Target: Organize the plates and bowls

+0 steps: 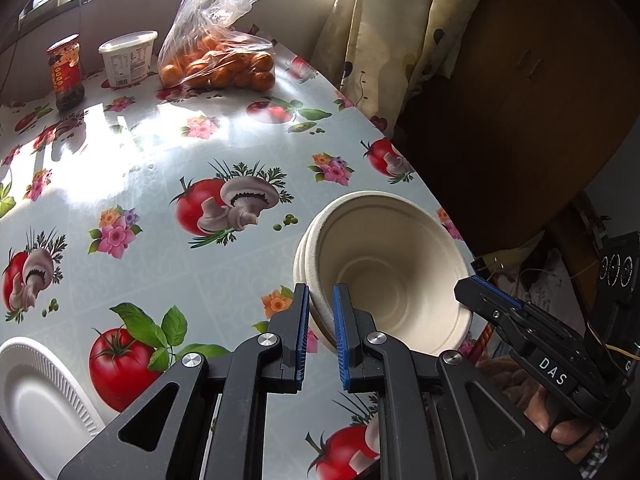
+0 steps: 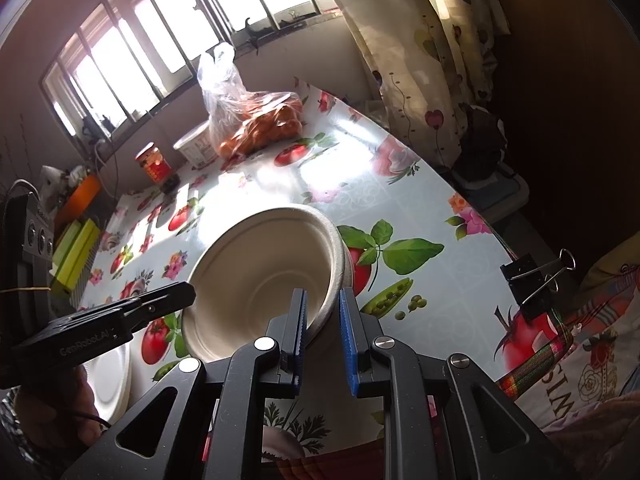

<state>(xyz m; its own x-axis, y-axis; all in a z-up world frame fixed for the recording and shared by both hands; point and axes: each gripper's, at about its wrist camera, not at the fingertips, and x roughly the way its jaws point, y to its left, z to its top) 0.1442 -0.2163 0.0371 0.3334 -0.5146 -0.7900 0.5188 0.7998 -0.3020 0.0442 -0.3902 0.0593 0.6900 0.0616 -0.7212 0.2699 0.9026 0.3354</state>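
A stack of cream paper bowls (image 1: 396, 268) is held tilted above the table, between both grippers. My left gripper (image 1: 322, 322) is shut on the stack's left rim. My right gripper (image 2: 323, 322) is shut on the right rim of the same stack (image 2: 264, 276). Each gripper shows in the other's view: the right gripper (image 1: 496, 304) at the bowls' right side, the left gripper (image 2: 160, 300) at their left side. A white fluted paper plate (image 1: 36, 392) lies at the table's near left; it also shows in the right wrist view (image 2: 108, 380).
The table (image 1: 160, 160) has a glossy vegetable-print cloth. At the far end stand a bag of oranges (image 1: 224, 60), a white tub (image 1: 128, 58) and a sauce jar (image 1: 66, 72). A binder clip (image 2: 532, 280) grips the right table edge. Curtains (image 2: 420, 40) hang beyond.
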